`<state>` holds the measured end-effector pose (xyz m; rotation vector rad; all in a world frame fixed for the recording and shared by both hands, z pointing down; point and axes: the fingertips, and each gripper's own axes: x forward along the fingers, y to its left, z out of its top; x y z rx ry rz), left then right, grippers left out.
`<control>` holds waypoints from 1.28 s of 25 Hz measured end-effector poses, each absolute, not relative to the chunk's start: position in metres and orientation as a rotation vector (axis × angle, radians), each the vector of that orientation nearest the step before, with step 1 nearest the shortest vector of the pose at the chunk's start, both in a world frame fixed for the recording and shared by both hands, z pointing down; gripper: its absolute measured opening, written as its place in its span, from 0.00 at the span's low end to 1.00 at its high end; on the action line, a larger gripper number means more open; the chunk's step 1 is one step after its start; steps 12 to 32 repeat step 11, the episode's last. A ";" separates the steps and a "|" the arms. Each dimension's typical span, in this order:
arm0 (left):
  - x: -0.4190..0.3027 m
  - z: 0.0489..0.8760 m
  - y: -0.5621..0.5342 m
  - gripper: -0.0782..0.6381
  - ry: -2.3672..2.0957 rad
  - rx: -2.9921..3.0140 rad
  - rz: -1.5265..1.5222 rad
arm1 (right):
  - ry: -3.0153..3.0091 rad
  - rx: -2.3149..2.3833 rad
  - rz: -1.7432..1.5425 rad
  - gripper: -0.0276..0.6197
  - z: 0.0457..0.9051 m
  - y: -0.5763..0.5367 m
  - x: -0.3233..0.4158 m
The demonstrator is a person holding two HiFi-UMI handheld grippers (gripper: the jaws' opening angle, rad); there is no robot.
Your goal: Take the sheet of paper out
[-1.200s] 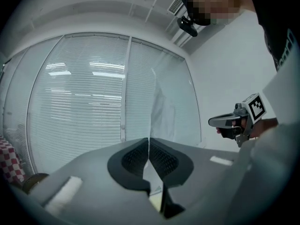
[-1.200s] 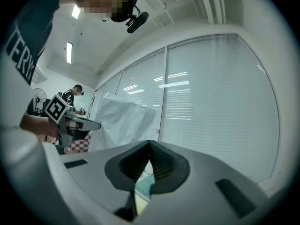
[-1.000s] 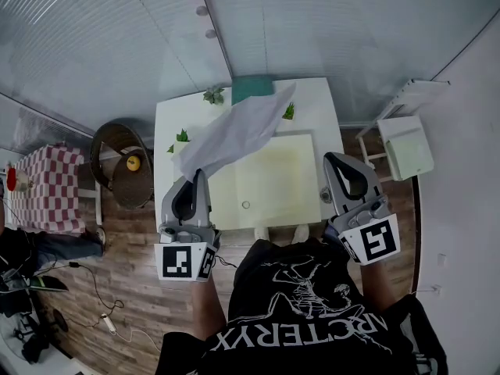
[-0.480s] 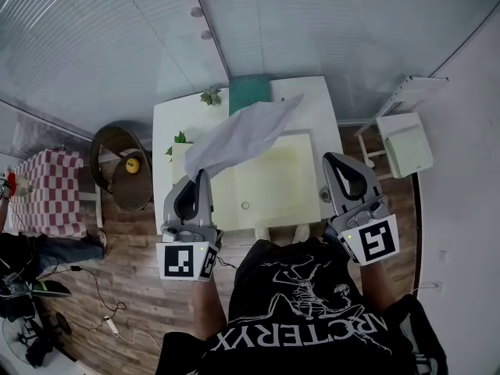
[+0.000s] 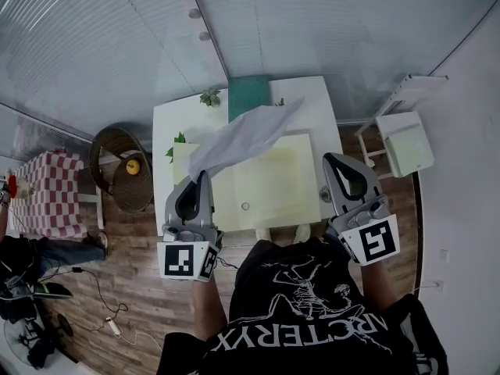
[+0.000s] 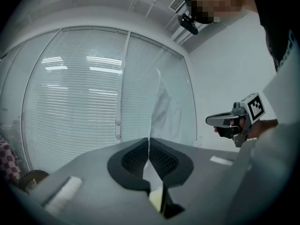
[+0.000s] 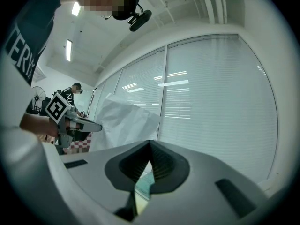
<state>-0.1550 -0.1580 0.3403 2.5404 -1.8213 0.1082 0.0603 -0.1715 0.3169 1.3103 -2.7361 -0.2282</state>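
A white sheet of paper (image 5: pixel 242 131) hangs in the air over the table, slanting from my left gripper (image 5: pixel 201 174) up toward the far right. The left gripper is shut on the sheet's near corner; in the left gripper view the paper (image 6: pixel 166 107) rises from the closed jaws (image 6: pixel 149 146). Below it a pale yellow-green pad (image 5: pixel 273 178) lies flat on the white table (image 5: pixel 320 100). My right gripper (image 5: pixel 330 161) hovers by the pad's right edge, shut, with nothing seen between its pads (image 7: pixel 150 146). The right gripper view shows the sheet (image 7: pixel 124 121) and the left gripper (image 7: pixel 91 125).
A teal item (image 5: pixel 250 94) and small potted plants (image 5: pixel 209 96) stand at the table's far side. A wicker chair (image 5: pixel 125 166) holding a yellow object is at the left, a white side stand (image 5: pixel 406 143) at the right. Window blinds close off the far side.
The hanging sheet has swayed slightly and sits a little more bunched. Both grippers stay almost where they were, the left still closed on the paper.
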 end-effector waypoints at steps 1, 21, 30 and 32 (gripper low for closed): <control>-0.155 0.341 -0.158 0.12 -1.820 2.540 0.109 | -2.735 1.309 -0.227 0.06 0.317 -0.171 0.060; -0.155 0.343 -0.160 0.12 -1.815 2.539 0.122 | -2.732 1.304 -0.229 0.06 0.317 -0.173 0.059; -0.155 0.343 -0.160 0.12 -1.815 2.539 0.122 | -2.732 1.304 -0.229 0.06 0.317 -0.173 0.059; -0.155 0.343 -0.160 0.12 -1.815 2.539 0.122 | -2.732 1.304 -0.229 0.06 0.317 -0.173 0.059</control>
